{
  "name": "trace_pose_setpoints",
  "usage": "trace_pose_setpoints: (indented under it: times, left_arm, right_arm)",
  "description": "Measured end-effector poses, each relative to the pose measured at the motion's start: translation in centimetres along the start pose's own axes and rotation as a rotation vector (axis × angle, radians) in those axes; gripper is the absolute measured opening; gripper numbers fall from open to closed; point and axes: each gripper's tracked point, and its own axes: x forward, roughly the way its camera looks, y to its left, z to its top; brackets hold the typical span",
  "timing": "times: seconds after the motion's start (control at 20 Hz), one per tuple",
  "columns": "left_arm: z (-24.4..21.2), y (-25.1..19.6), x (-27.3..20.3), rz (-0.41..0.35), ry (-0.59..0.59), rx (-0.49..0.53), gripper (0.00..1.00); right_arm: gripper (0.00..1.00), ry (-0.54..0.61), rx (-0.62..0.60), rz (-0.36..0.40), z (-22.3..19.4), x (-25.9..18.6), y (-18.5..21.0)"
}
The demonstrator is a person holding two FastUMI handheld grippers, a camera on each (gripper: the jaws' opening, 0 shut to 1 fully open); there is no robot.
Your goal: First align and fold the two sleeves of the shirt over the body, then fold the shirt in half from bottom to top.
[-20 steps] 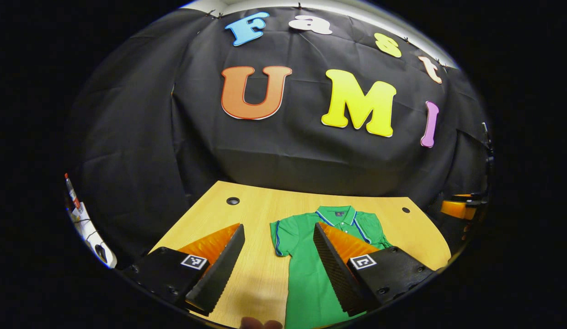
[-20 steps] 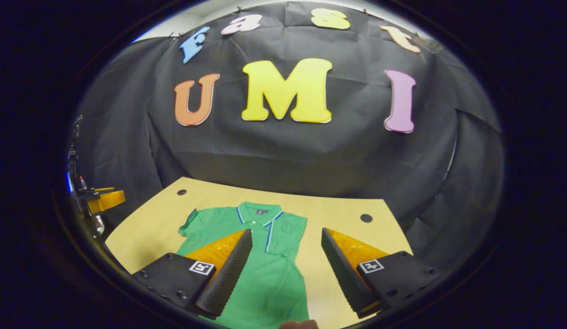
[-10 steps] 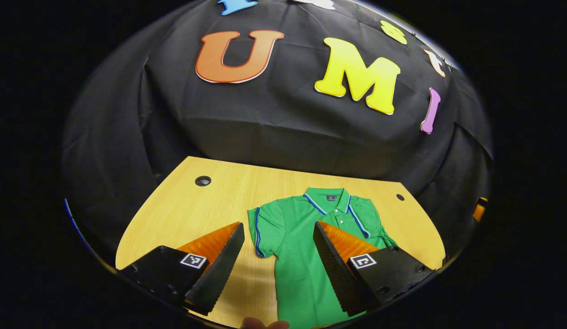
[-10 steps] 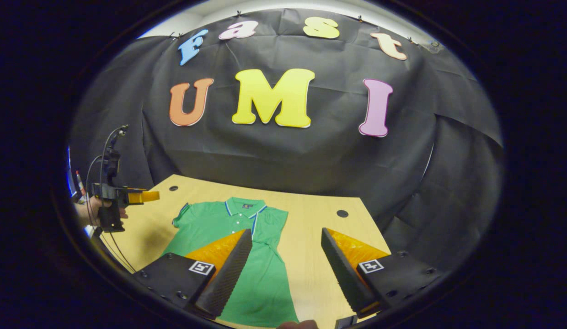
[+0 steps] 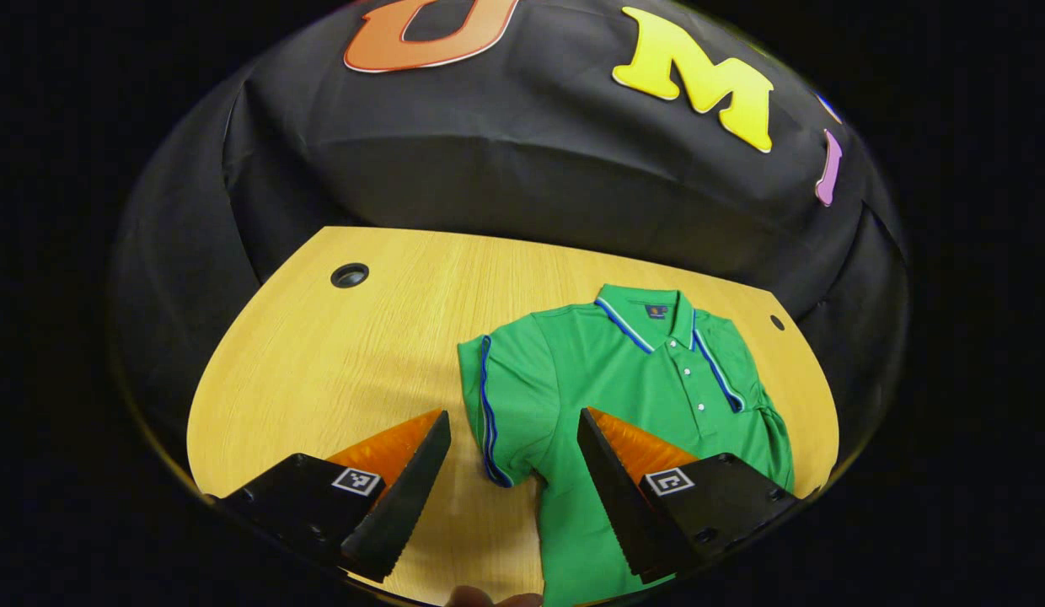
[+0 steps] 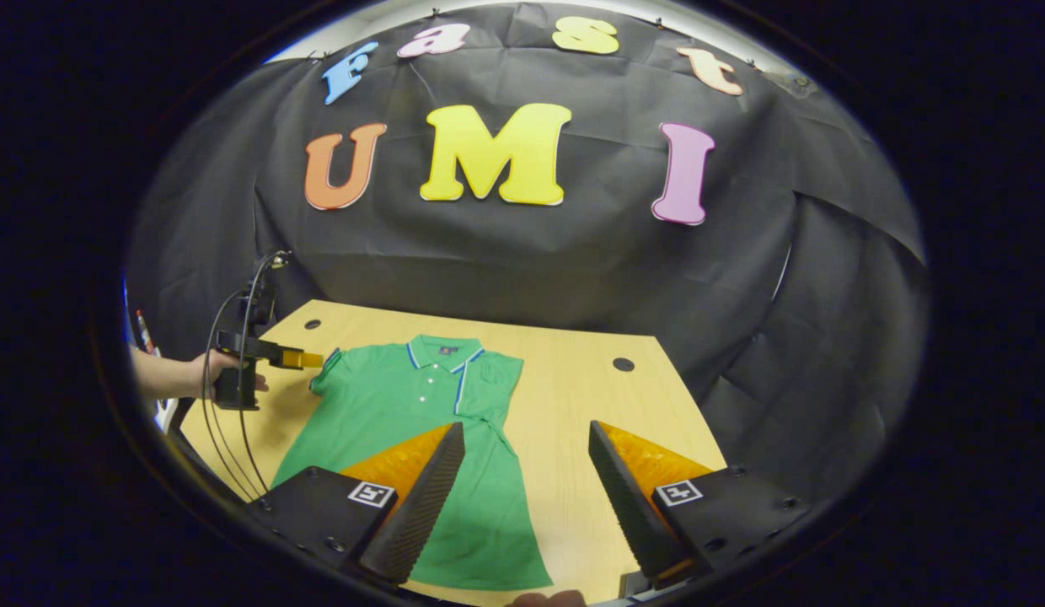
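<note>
In the left gripper view, the green shirt (image 5: 624,379) lies flat on the wooden table (image 5: 337,371), filling the lower centre and right of the frame, collar toward the top. Its near sleeve (image 5: 501,405) is spread outward, not yet folded, and sits between the wide-open, empty fingers of the left gripper (image 5: 512,480). In the right gripper view, the shirt lies left of centre; the right gripper (image 6: 527,497) at the bottom is likewise spread apart and holding nothing. The far sleeve (image 6: 499,384) may already lie over the body (hard to tell). The bottom-to-top fold remains. No containers appear.
</note>
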Motion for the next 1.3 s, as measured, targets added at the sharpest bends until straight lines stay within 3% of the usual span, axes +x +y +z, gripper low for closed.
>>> trace_pose_setpoints:
  times: [0.3,0.4,0.45,0.5,0.65,0.8,0.85,0.9,0.95,1.0,1.05,1.3]
  left_arm:
    - [-1.1,1.2,3.9,0.013,0.06,-0.021,1.0]
    - [-1.2,1.4,4.6,0.018,0.07,-0.034,0.92]
    - [-1.1,1.5,4.9,0.02,0.074,-0.047,0.98]
    - [-1.1,1.6,5.4,0.025,0.084,-0.06,0.87]
    - [-0.9,2.3,6.4,0.049,0.098,-0.052,0.81]
    - [-0.6,3.4,6.8,0.104,0.121,0.034,0.57]
    - [-0.6,3.8,7.0,0.125,0.127,0.061,0.58]
    - [-0.4,4.0,7.1,0.137,0.129,0.08,0.27]
    - [-0.4,3.8,7.2,0.13,0.138,0.093,0.26]
    - [-0.3,3.4,7.1,0.117,0.144,0.101,0.1]
    - [0.0,3.3,6.9,0.116,0.137,0.098,0.05]
    - [2.8,2.4,5.6,0.084,0.069,0.062,0.04]
  right_arm:
    - [0.96,0.04,0.011,-0.009,-1.7,1.0,-0.1]
    - [0.96,0.052,0.028,-0.006,-1.9,1.3,-0.1]
    - [0.96,0.063,0.048,-0.002,-2.1,1.5,0.1]
    - [0.96,0.069,0.062,-0.001,-2.2,1.7,0.2]
    - [0.96,0.075,0.069,0.003,-2.4,1.9,0.4]
    - [0.96,0.077,0.071,0.0,-2.5,2.3,0.1]
    - [0.94,0.081,0.08,-0.004,-2.6,2.5,0.0]
    - [0.96,0.086,0.089,-0.007,-2.8,2.7,-0.3]
    - [0.96,0.097,0.1,-0.009,-3.2,2.8,-0.6]
    - [0.96,0.103,0.114,-0.013,-3.5,2.9,-0.8]
    - [0.96,0.104,0.119,-0.018,-3.7,3.0,-1.1]
    - [0.94,0.106,0.151,-0.022,-4.2,3.4,-1.5]
